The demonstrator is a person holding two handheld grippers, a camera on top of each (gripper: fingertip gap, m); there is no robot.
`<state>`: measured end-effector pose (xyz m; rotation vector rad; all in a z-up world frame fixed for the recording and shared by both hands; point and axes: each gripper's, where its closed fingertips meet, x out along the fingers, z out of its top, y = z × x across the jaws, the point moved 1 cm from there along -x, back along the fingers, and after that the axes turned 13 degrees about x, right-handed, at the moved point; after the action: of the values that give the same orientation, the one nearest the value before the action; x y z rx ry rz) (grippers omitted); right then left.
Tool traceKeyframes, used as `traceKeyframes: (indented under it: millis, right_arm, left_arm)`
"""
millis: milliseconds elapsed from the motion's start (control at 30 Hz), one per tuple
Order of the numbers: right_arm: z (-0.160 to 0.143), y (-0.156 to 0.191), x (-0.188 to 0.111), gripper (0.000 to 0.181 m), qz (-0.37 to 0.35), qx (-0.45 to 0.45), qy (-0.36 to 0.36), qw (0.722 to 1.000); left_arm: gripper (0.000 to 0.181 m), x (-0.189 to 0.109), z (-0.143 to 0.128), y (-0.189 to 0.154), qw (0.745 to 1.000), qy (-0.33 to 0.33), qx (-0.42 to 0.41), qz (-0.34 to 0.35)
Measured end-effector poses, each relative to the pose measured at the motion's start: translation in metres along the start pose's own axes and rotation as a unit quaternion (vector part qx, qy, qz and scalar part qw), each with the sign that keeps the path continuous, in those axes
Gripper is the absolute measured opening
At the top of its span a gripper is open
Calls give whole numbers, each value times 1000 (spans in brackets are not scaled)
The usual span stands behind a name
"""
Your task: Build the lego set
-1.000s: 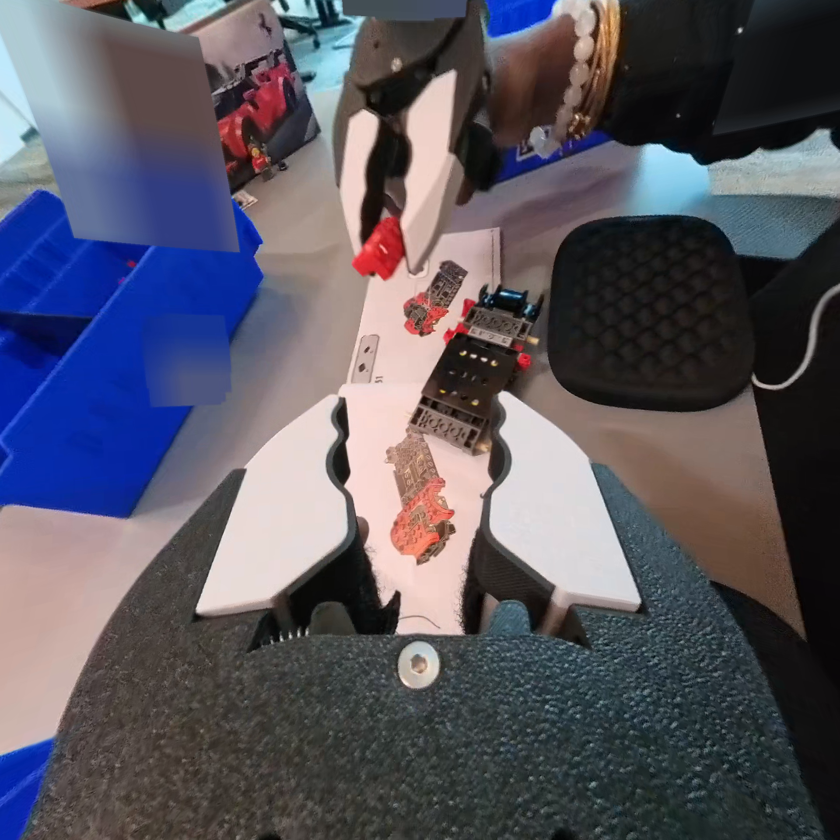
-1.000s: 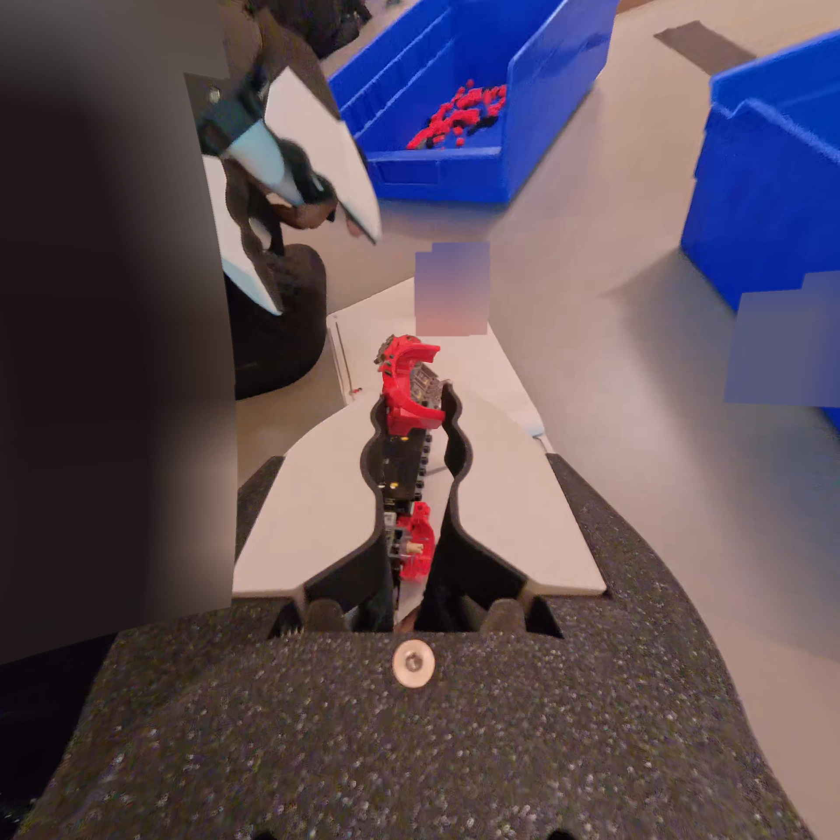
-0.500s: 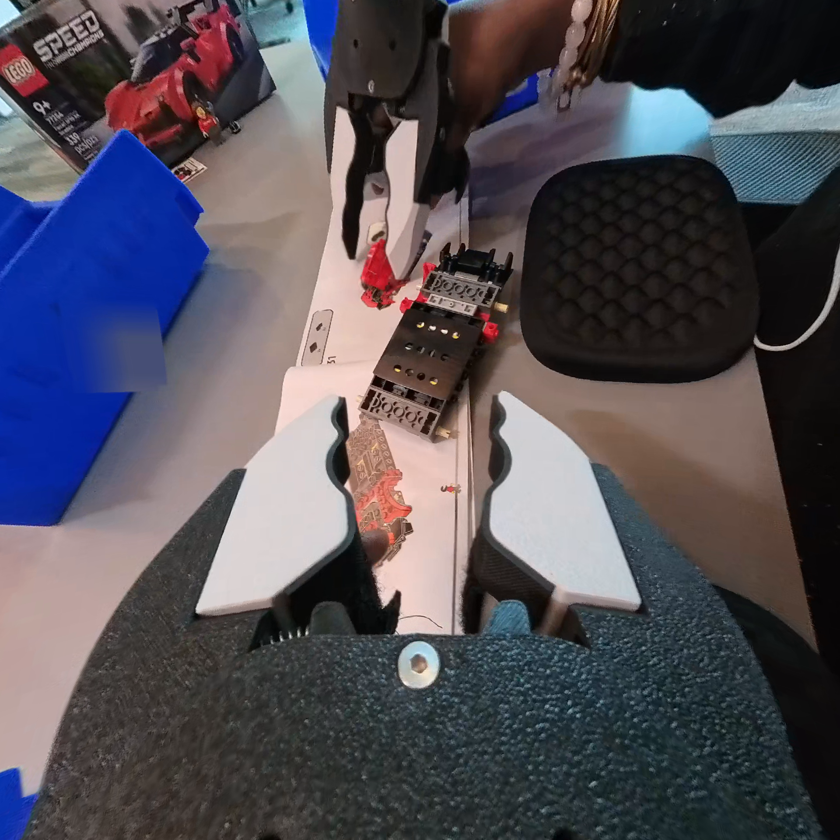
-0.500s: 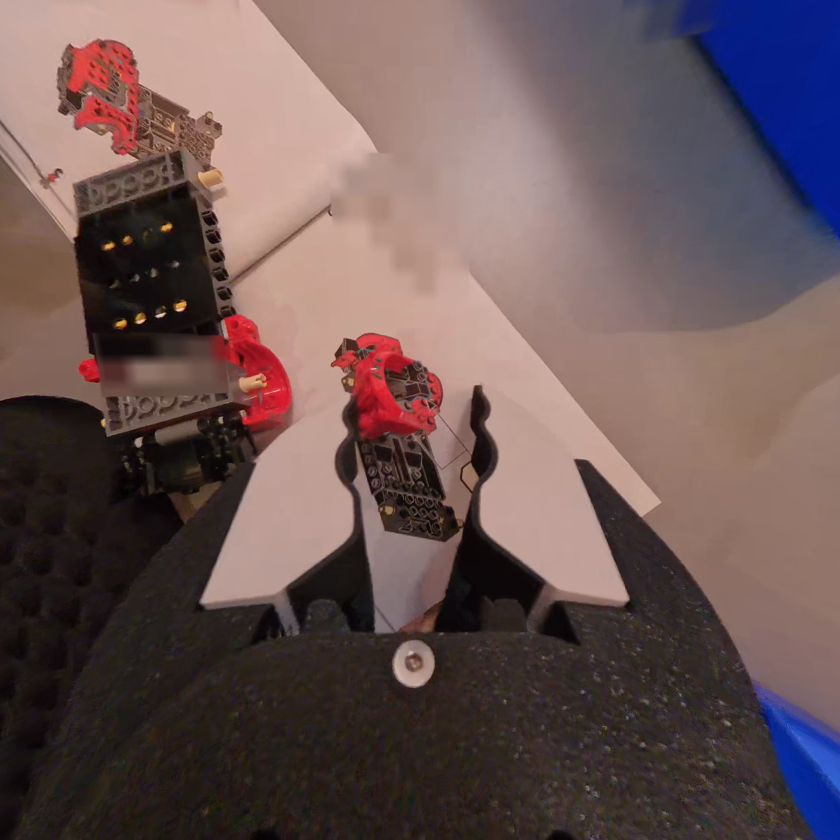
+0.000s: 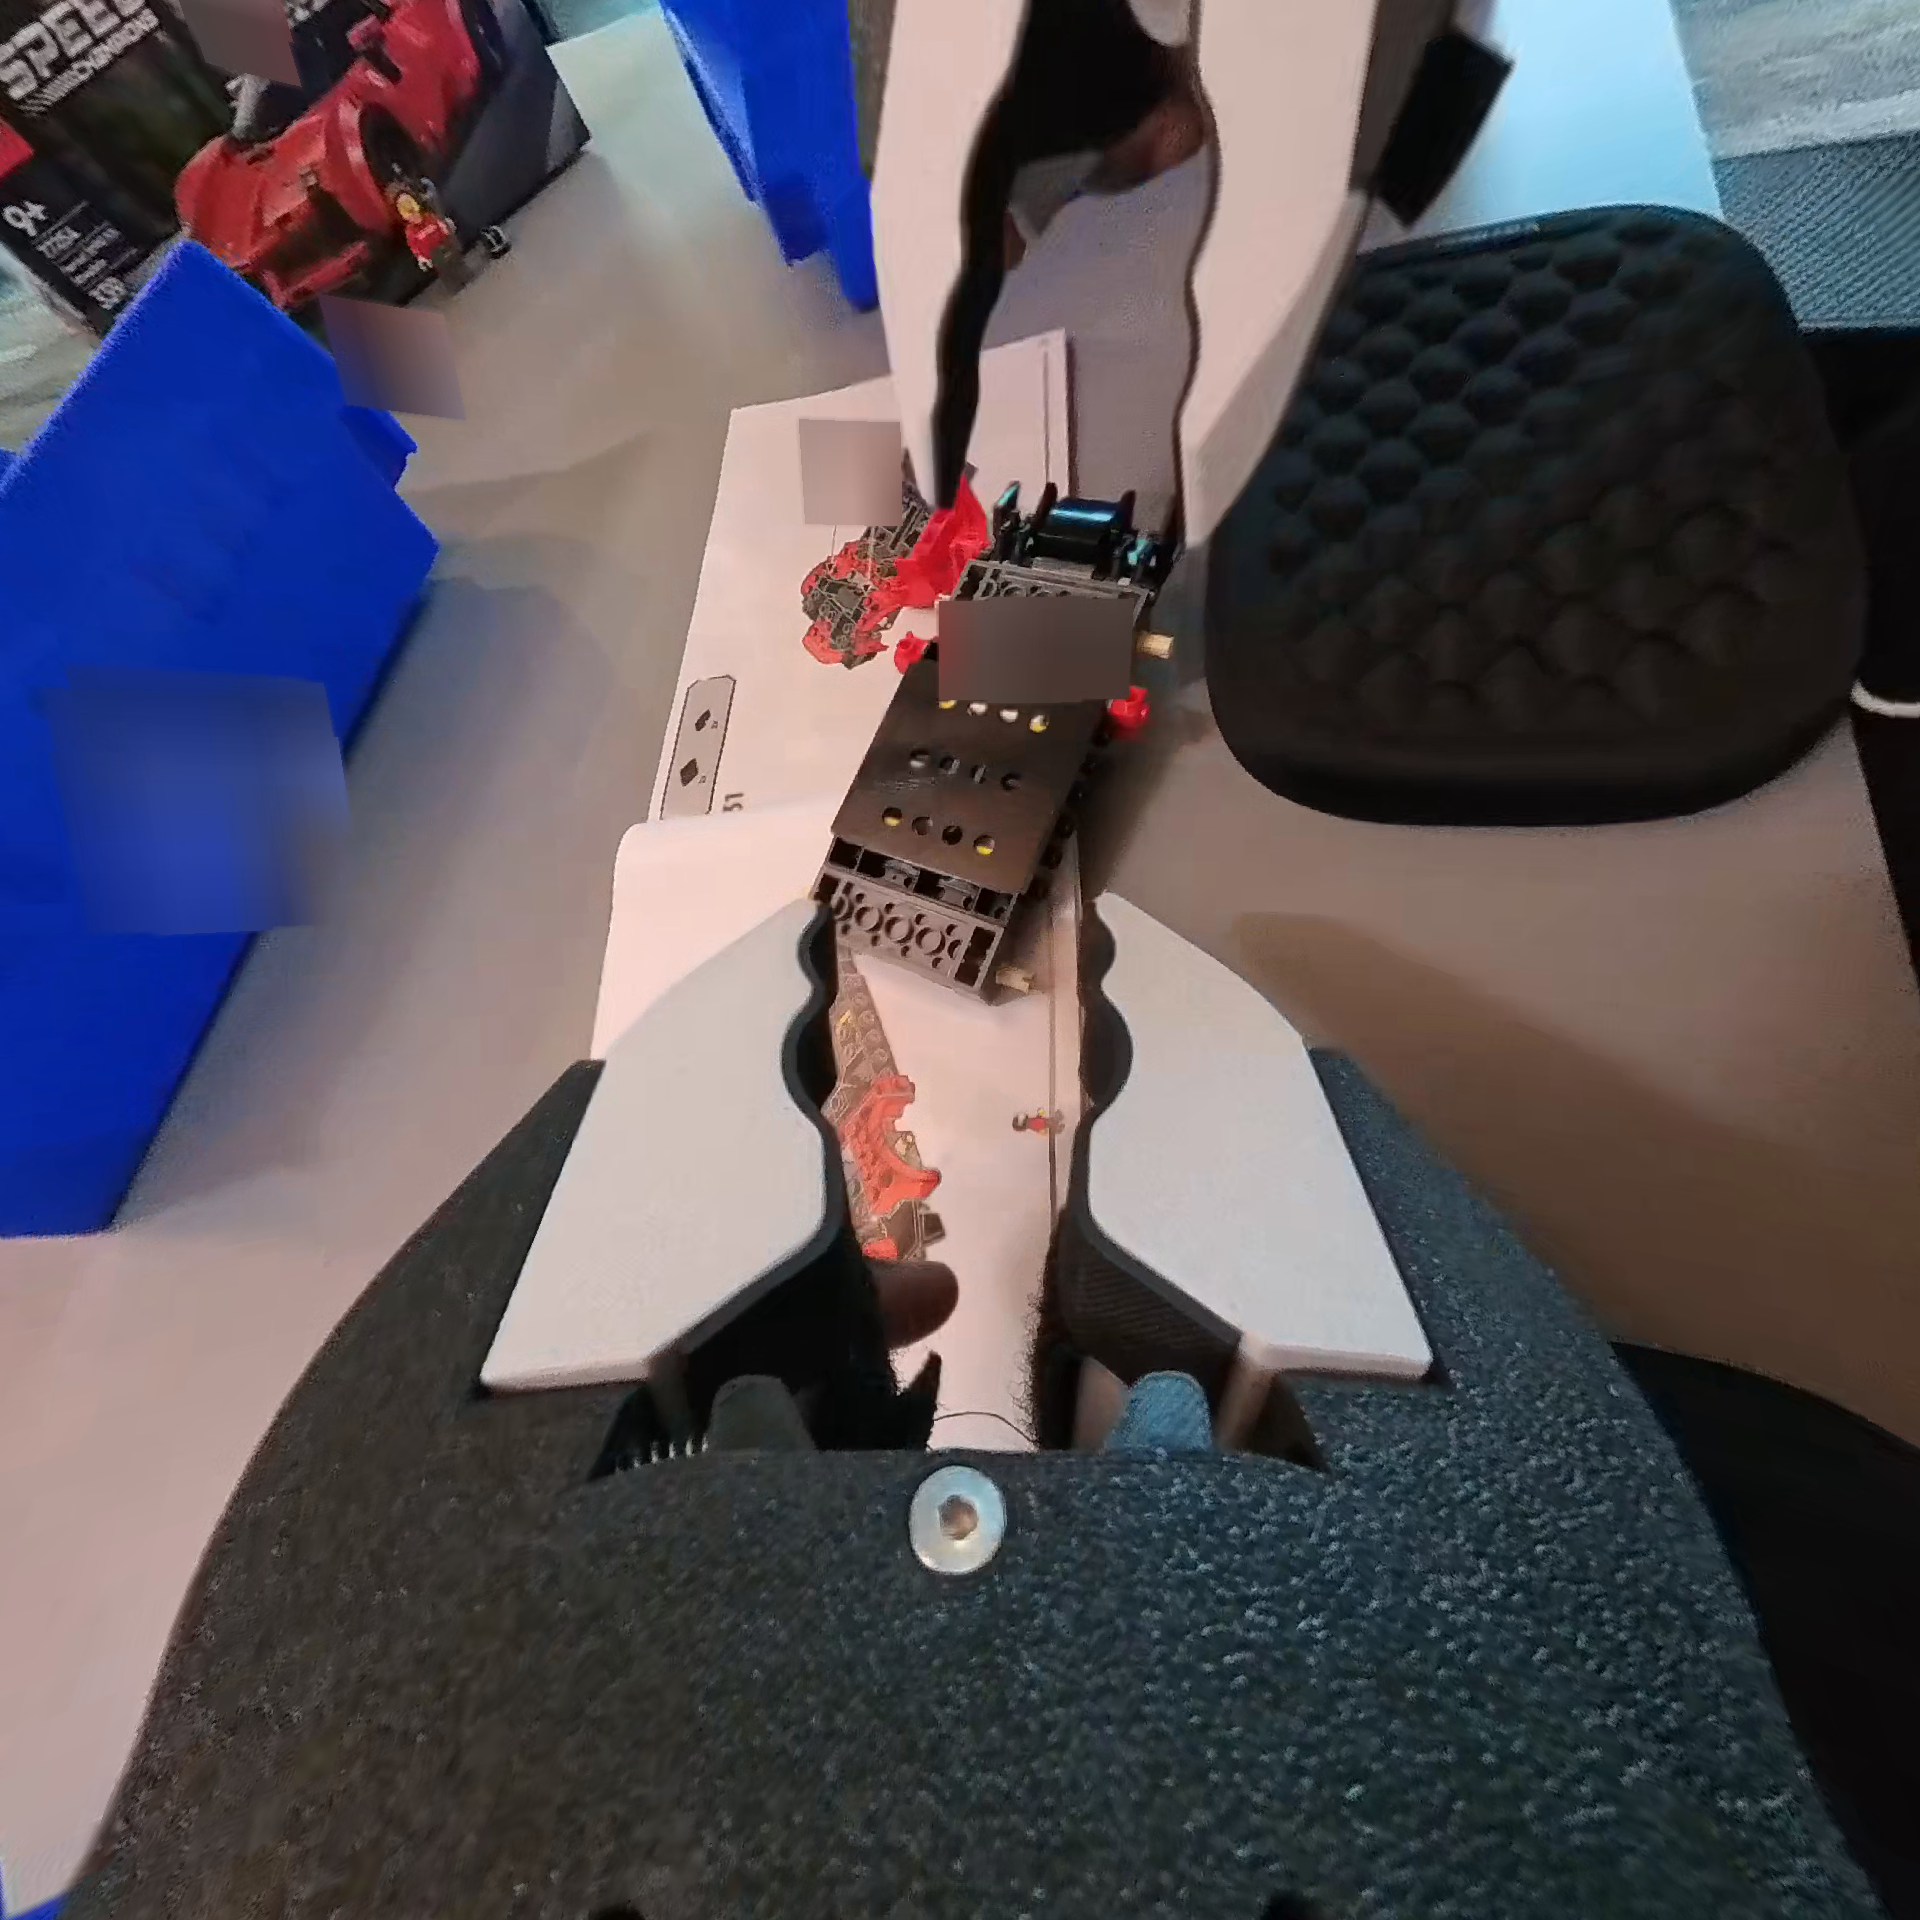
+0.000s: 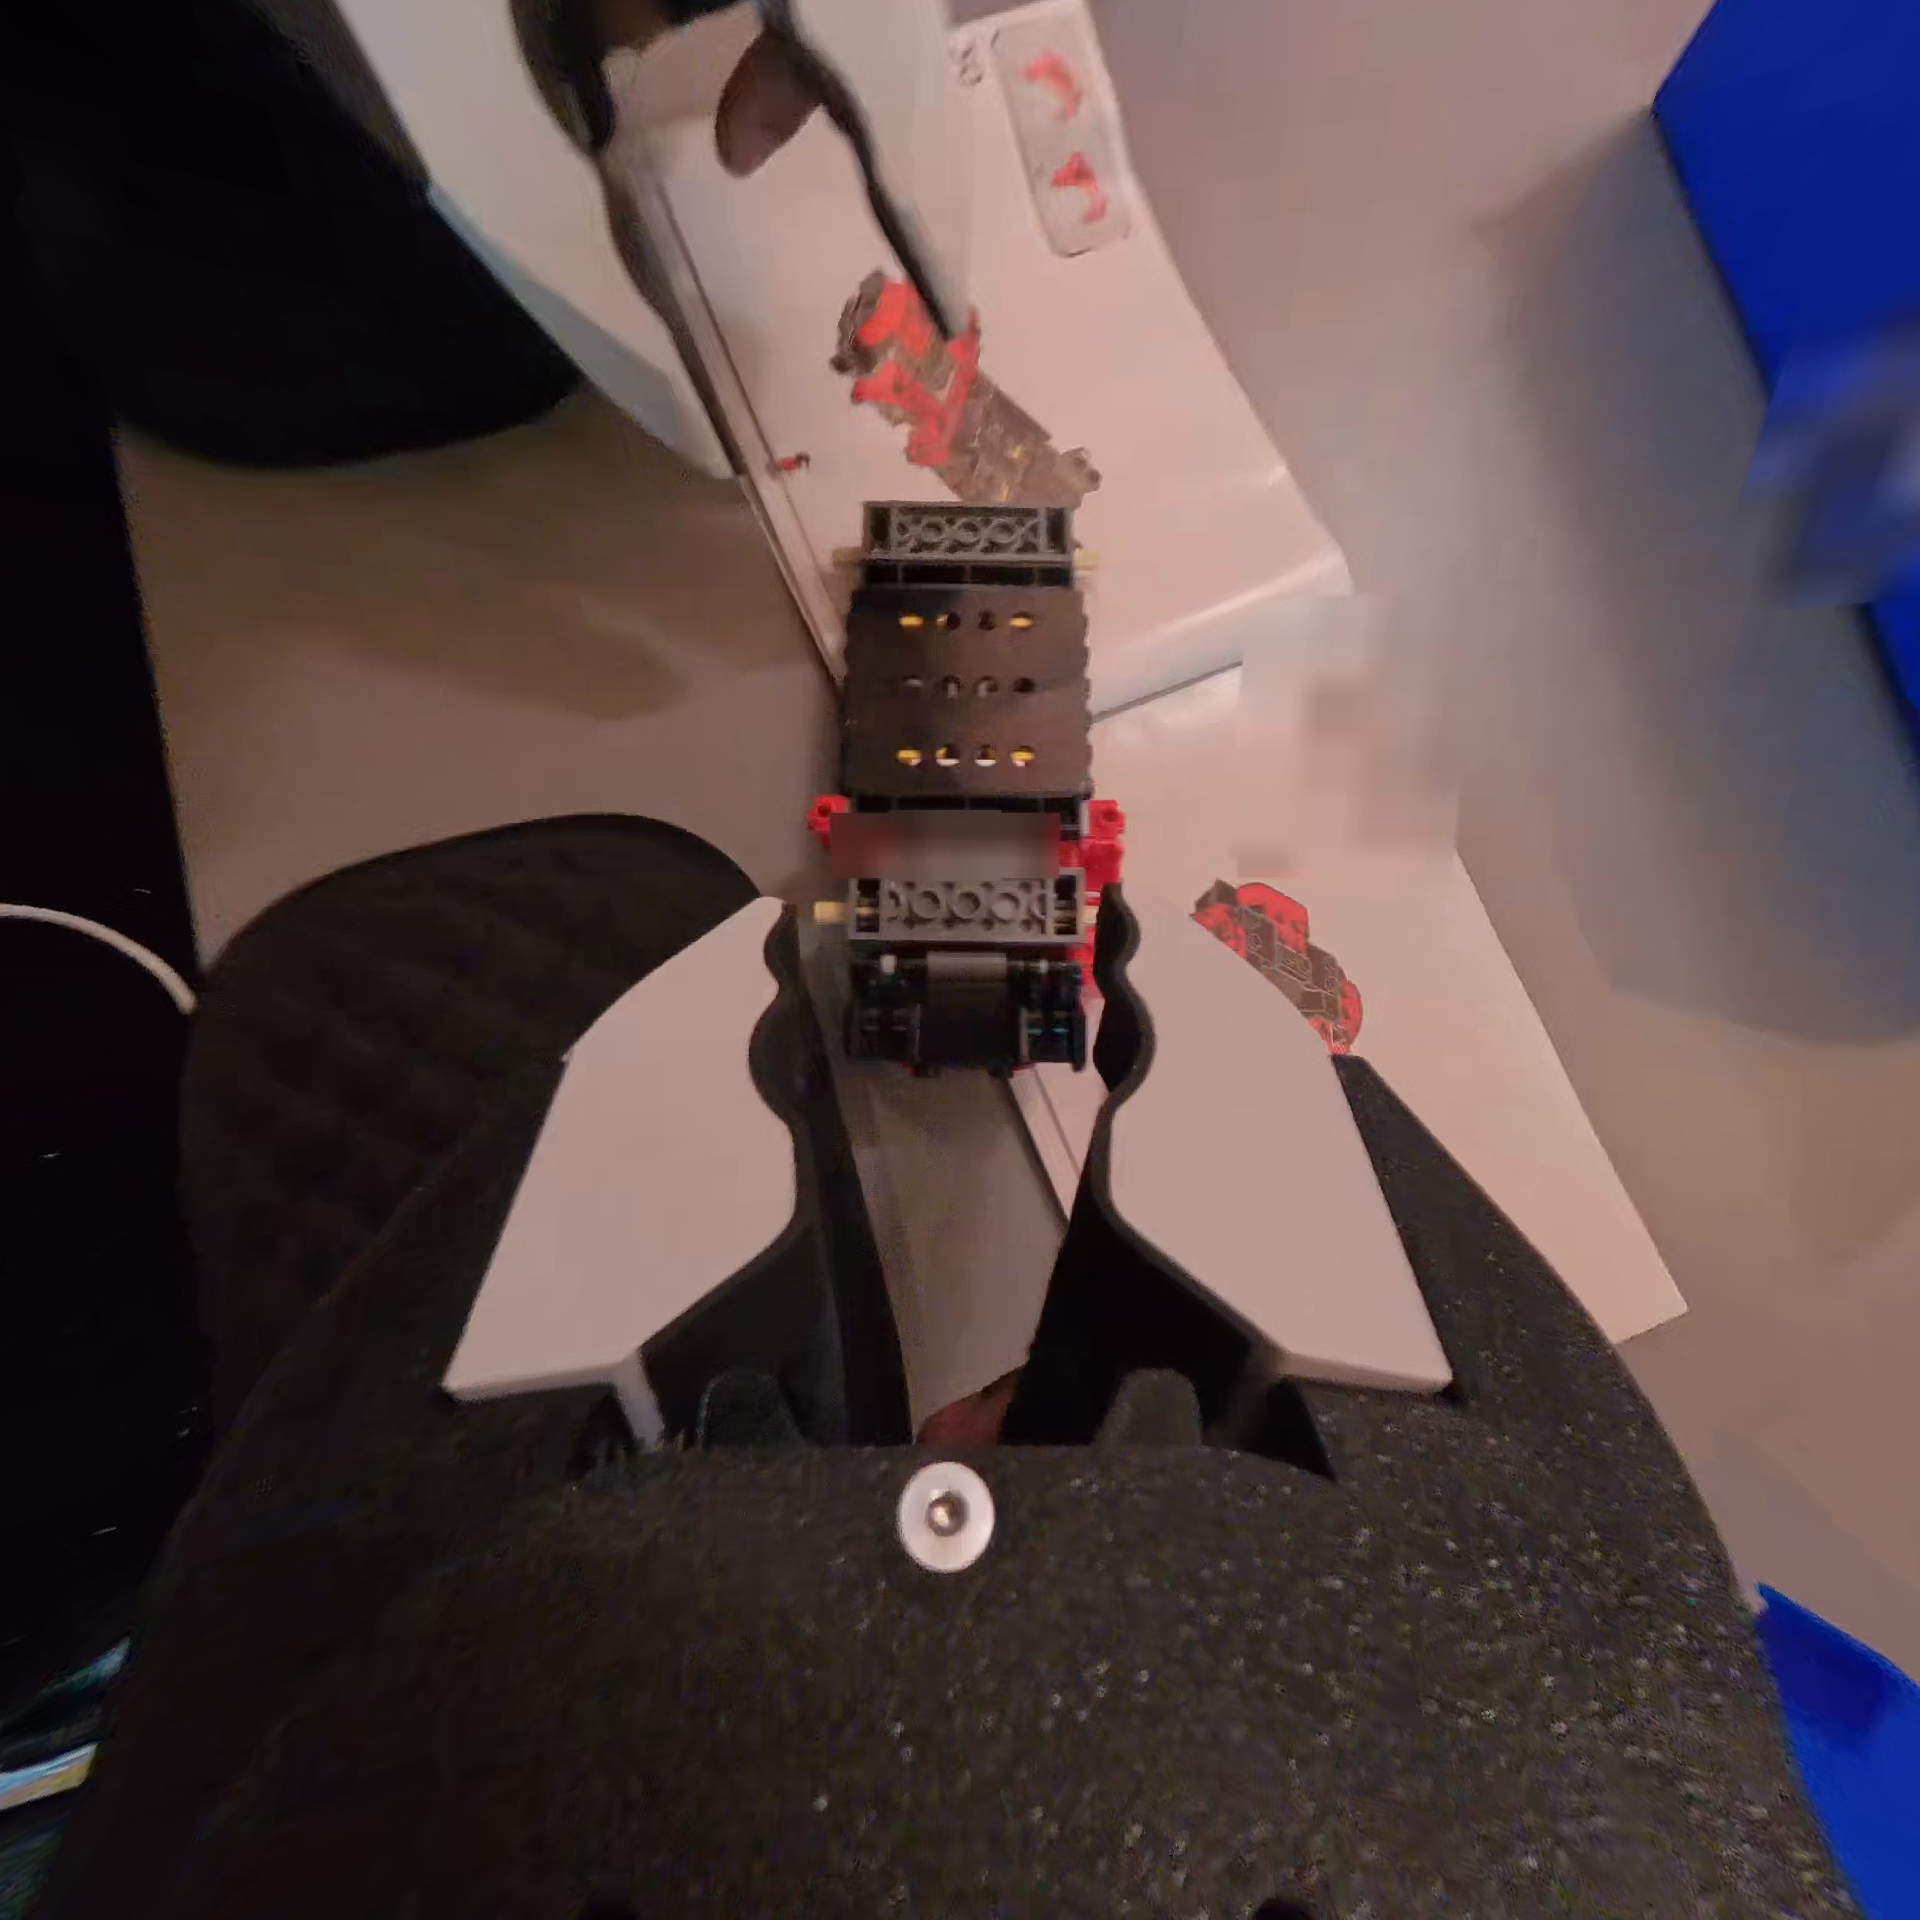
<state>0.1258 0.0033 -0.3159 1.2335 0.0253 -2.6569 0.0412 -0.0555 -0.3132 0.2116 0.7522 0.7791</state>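
Since half a second ago we have swung our right gripper [image 6: 945,914] over the far end of the chassis [image 6: 966,707], its jaws spread wide and empty on either side of the black rear block. The red arch piece [image 5: 940,540] it was carrying now lies on the instruction booklet [image 5: 758,582], touching the chassis's far corner. Our left gripper [image 5: 951,935] has barely shifted.

Nearest in the left wrist view, that left gripper hangs wide open with nothing in it, its tips just short of the chassis's grey near end. The chassis lies underside up across the booklet's fold, beside the black cushion [image 5: 1538,520].

To do this step well, we judge we should close the right jaws squarely on the rear block's two flanks, not on the small red side clips, and steady the near end with the left before lifting.

Counting: one chassis, one loose red arch, one booklet, one cushion, two grippers. Farther back we see one set box [image 5: 260,166] and at least two blue bins [image 5: 177,665].
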Motion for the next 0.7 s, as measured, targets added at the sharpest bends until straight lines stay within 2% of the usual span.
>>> traceKeyframes:
  millis: [67,133,200,267,533,600,700]
  right_arm:
    - [-6,-1,8,54,-39,-29,22,999]
    - [-8,-6,13,57,-57,-20,29,998]
    - [-9,-5,17,58,-41,2,32,999]
    - [-14,-6,21,51,-35,5,54,998]
    - [-13,-7,21,50,-18,14,67,998]
    - [-8,-7,20,50,1,32,46,998]
    - [4,-8,12,50,70,116,-1,991]
  left_arm:
    - [45,4,1,-2,1000,2,10,-10]
    - [46,6,3,-3,1000,5,19,-16]
    - [46,6,4,-4,999,6,27,-19]
    - [45,6,3,-5,999,9,33,-20]
    - [49,8,1,-4,999,9,46,-23]
    - [56,9,4,-1,999,1,50,-15]
    - [68,6,14,14,996,-23,73,44]
